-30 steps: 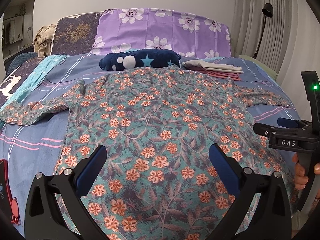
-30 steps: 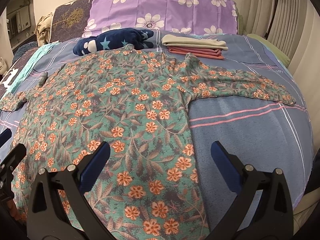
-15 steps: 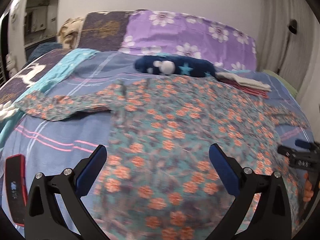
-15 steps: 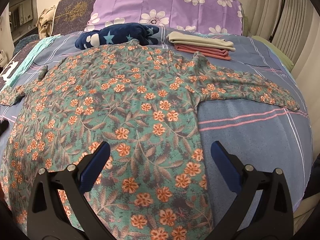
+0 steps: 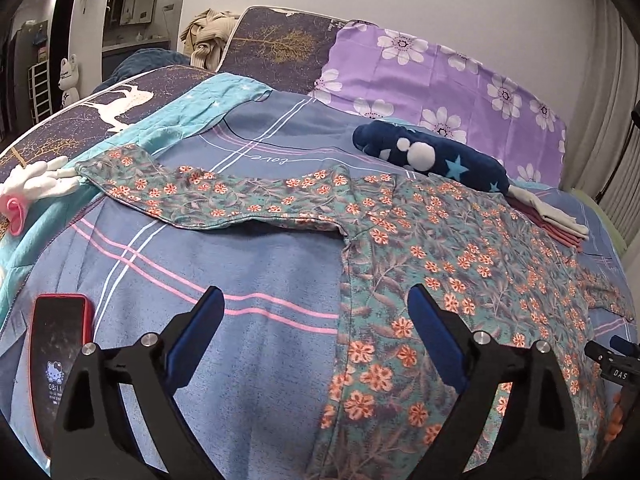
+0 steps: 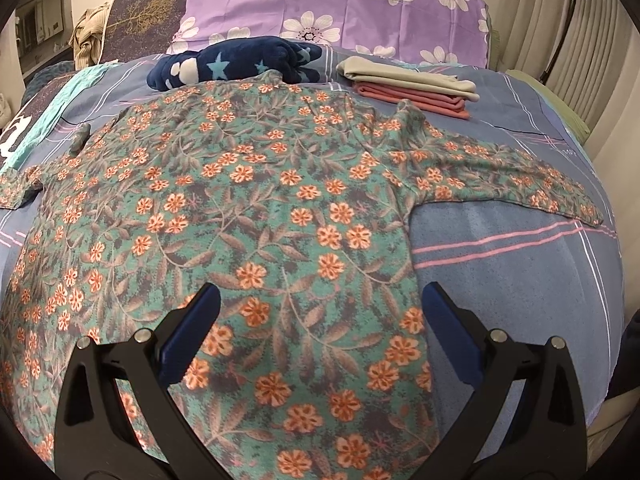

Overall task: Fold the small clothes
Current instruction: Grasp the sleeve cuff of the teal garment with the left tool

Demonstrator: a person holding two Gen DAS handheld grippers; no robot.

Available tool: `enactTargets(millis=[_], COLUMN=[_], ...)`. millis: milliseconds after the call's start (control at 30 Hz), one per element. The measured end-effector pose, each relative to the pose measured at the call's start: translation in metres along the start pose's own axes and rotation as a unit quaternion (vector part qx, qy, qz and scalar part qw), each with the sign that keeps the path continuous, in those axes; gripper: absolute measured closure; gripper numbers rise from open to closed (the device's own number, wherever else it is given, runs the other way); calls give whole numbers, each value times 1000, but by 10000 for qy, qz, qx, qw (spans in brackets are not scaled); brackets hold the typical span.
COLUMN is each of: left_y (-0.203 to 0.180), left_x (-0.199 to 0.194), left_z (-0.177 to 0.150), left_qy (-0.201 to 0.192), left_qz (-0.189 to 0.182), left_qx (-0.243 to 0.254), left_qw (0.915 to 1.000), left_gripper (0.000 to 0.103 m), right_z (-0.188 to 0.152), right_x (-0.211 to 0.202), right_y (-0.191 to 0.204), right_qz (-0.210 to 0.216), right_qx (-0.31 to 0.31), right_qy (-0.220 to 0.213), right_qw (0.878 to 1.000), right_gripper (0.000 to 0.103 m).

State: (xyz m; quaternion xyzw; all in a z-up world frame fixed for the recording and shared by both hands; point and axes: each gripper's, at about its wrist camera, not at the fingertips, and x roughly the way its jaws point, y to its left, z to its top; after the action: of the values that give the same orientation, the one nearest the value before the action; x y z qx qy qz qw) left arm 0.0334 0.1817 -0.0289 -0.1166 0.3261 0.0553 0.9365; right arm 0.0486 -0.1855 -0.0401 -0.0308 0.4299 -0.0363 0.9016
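A teal long-sleeved shirt with orange flowers (image 6: 256, 216) lies spread flat on the bed, sleeves out to both sides; it also shows in the left wrist view (image 5: 460, 264). My left gripper (image 5: 316, 316) is open and empty, above the blue bedspread at the shirt's left side edge, with the left sleeve (image 5: 192, 196) stretched ahead. My right gripper (image 6: 320, 312) is open and empty over the shirt's lower body near its right side edge. The right sleeve (image 6: 516, 172) runs off to the right. The right gripper's tip (image 5: 612, 364) shows at the far right of the left wrist view.
A red phone (image 5: 56, 360) lies on the bedspread at my left. A rolled navy star blanket (image 6: 236, 64) and a folded beige and pink stack (image 6: 412, 88) lie beyond the collar. Purple flowered pillows (image 6: 340, 4) stand behind. A white and pink toy (image 5: 32, 188) lies far left.
My left gripper has swung left, from over the shirt's middle to its left side edge and sleeve. My right gripper has shifted slightly left and forward over the shirt. Both stayed open.
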Motion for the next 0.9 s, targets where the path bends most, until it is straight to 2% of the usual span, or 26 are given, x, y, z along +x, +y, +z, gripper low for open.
enactTargets(millis=[233, 300, 400, 433, 467, 567, 633, 733, 900], left_y=[3, 7, 27, 35, 54, 107, 143, 187, 232], left_x=[7, 11, 22, 26, 32, 49, 61, 76, 97], left_z=[6, 8, 14, 15, 19, 28, 35, 43, 53], left_qy=[-4, 26, 249, 316, 420, 532, 559, 562, 366], left_qz=[-7, 32, 121, 140, 162, 272, 407, 375, 447], left_qx=[34, 25, -249, -384, -676, -1444, -1881, -2520, -3151], left_qw=[10000, 10000, 9993, 9987, 9967, 9877, 9797, 9654, 9473], left_gripper=[11, 15, 35, 48, 56, 59, 59, 58, 56], right_z=[7, 9, 15, 17, 18, 22, 23, 24, 27], right_x=[3, 4, 6, 7, 8, 11, 14, 17, 22], right_y=[3, 3, 1, 0, 0, -1, -2, -3, -4], right_qz=[15, 3, -38, -48, -56, -101, -137, -172, -223], right_qx=[-28, -35, -10, 2, 9, 5, -2, 5, 36], right_qy=[-12, -24, -36, -39, -40, -30, 10, 43, 75], right_qw=[10000, 10000, 10000, 10000, 10000, 9999, 9999, 9998, 9997], right_gripper=[2, 2, 2, 2, 2, 2, 2, 2, 2])
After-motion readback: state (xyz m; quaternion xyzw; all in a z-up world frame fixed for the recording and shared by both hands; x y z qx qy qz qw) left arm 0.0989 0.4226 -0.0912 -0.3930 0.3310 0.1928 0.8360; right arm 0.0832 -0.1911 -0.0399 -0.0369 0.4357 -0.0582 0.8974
